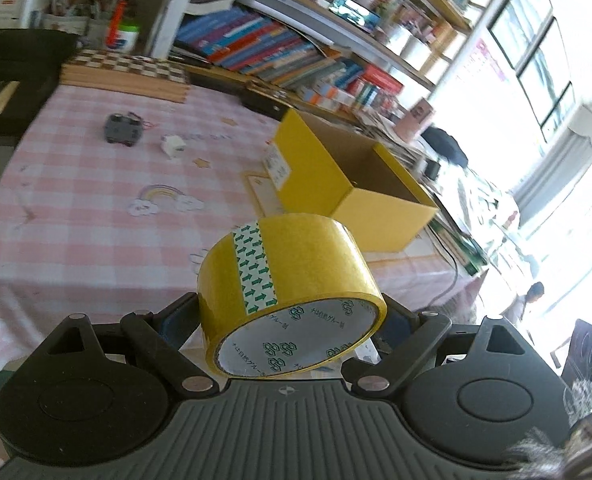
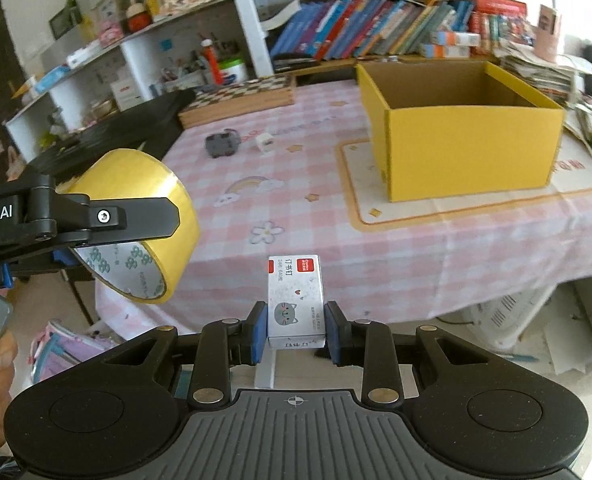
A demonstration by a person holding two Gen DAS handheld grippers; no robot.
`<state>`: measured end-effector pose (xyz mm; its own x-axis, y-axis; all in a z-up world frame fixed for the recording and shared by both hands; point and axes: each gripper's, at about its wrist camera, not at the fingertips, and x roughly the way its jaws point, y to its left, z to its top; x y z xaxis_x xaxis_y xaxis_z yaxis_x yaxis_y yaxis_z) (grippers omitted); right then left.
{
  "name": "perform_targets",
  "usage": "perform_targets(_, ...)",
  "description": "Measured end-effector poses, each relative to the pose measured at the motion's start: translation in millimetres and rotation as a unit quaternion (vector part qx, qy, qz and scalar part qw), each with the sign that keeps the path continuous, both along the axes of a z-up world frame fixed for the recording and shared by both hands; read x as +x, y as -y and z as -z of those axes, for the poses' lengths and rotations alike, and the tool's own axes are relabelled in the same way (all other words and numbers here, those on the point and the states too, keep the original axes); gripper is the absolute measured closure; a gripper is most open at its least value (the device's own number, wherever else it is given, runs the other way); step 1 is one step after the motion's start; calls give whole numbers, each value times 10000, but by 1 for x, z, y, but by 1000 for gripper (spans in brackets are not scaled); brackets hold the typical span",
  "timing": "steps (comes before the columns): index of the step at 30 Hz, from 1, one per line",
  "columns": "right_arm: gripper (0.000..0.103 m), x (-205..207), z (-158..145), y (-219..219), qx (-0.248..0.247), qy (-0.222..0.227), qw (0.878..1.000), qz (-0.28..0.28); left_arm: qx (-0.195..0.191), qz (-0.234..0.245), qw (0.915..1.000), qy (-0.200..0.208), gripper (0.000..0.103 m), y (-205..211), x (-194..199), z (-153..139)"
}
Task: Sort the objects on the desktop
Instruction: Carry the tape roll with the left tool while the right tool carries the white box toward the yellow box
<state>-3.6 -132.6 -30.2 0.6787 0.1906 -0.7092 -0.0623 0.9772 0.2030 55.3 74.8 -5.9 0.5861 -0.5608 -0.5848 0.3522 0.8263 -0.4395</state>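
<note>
The left tongs [image 1: 291, 312] grip a roll of yellow tape [image 1: 291, 292]; the right tongs [image 2: 294, 330] clamp a small staple box [image 2: 296, 300] (cat picture on it). Both hang above the near table [image 2: 376, 248] edge. Farther back stands an open yellow box [image 2: 468, 152].

Crowded bookshelves [image 2: 376, 28] (bright window [image 1: 536, 40])

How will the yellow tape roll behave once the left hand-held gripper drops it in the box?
The tape roll looks rigid: clamped in the left hand-held gripper, its ring stays round. Being round, it will probably roll if it lands on its rim inside the yellow box. Its glossy wrap may be somewhat slippery.
</note>
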Motion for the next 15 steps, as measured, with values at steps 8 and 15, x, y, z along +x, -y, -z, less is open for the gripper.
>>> perform_targets(8,73,-6,3,19,7,-112,9991,405,25,369,9993,-61,12,22,7,4)
perform_targets(15,73,-9,3,33,-50,-166,9981,589,0,609,9981,-105,12,42,12,6)
